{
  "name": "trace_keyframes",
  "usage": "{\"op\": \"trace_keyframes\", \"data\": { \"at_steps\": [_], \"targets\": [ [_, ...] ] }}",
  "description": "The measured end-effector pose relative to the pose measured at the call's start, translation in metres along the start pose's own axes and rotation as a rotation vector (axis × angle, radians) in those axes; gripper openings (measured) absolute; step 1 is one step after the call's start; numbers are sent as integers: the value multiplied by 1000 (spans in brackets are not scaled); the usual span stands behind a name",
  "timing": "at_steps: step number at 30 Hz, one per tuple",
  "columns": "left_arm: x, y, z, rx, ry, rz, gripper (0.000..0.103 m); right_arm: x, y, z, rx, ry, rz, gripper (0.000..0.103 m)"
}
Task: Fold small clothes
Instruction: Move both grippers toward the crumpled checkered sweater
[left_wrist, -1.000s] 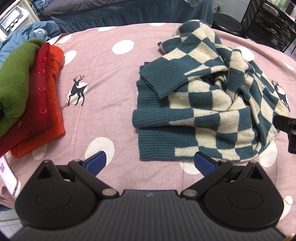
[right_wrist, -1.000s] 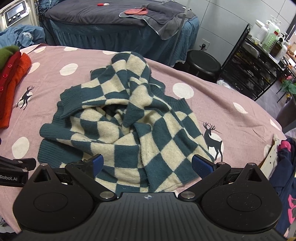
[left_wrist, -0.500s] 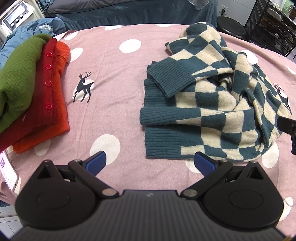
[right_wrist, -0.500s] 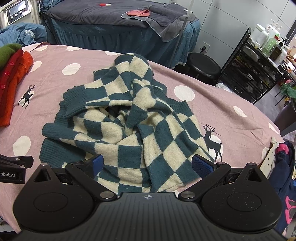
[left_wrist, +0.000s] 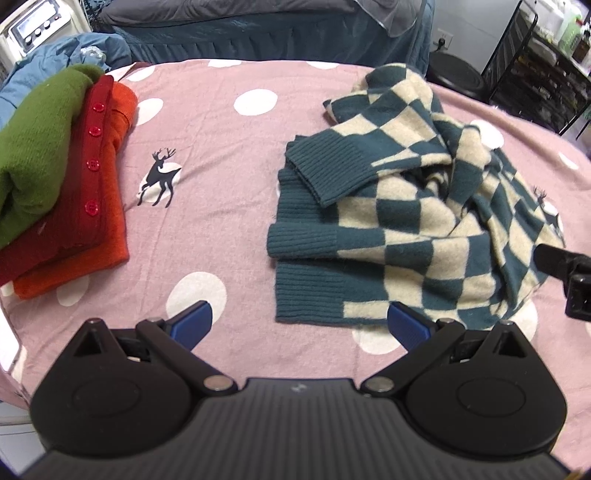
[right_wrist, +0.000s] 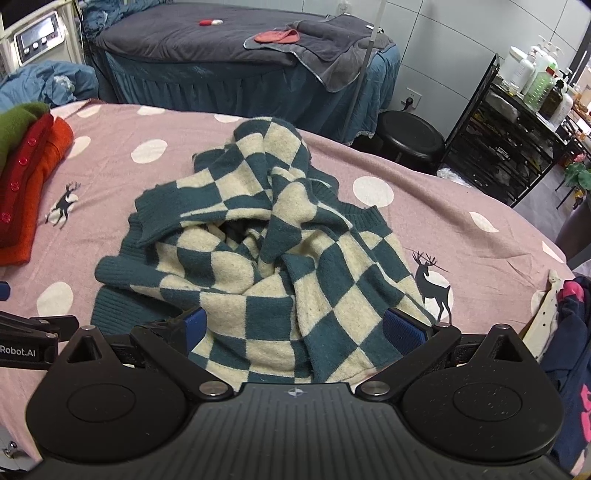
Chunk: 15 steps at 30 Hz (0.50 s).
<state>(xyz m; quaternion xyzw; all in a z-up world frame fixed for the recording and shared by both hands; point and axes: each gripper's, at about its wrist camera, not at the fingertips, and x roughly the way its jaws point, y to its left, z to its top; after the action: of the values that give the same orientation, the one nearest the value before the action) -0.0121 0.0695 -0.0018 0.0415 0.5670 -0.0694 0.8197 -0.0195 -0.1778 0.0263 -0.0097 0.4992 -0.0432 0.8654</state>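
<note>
A: Checkered sweater (left_wrist: 413, 225)?
B: Crumpled in a heap on the pink spotted sheet (left_wrist: 229, 155), teal ribbed cuffs and hem turned toward the folded stack. Same heap seen from the other wrist (right_wrist: 266, 258), one sleeve thrown across the middle.

A: Left gripper (left_wrist: 298, 325)?
B: Jaws spread wide, nothing between them. Low over bare sheet, just beside the sweater's ribbed hem; blue fingertips (left_wrist: 192, 325) apart from the knit on the near side, the other tip at the hem's edge.

A: Right gripper (right_wrist: 293, 326)?
B: Jaws likewise wide apart, holding nothing. Poised over the near edge of the sweater, checkered fabric lying between the blue pads (right_wrist: 402, 330). Contact with the cloth: cannot tell.

A: Elsewhere on the sheet?
B: Folded stack (left_wrist: 62, 177) well apart on the far side: green on top, red buttoned cardigan beneath, orange at the bottom. Dark garment (right_wrist: 569, 354) at the opposite edge.
</note>
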Motion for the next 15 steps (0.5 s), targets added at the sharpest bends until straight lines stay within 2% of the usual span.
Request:
{"op": "trace_keyframes", "data": {
  "at_steps": [4,11,15],
  "targets": [
    [3,0,-1,-19,8,-27,103,-3,-3,-2,18,-29,26,103],
    [9,-10,-5,31,26,13,103,-6,-11,-5,39,-66,56,103],
    [10,-8,-5,-5,22,-19,103,-7,-19,-4,66,-85,69,103]
  ]
}}
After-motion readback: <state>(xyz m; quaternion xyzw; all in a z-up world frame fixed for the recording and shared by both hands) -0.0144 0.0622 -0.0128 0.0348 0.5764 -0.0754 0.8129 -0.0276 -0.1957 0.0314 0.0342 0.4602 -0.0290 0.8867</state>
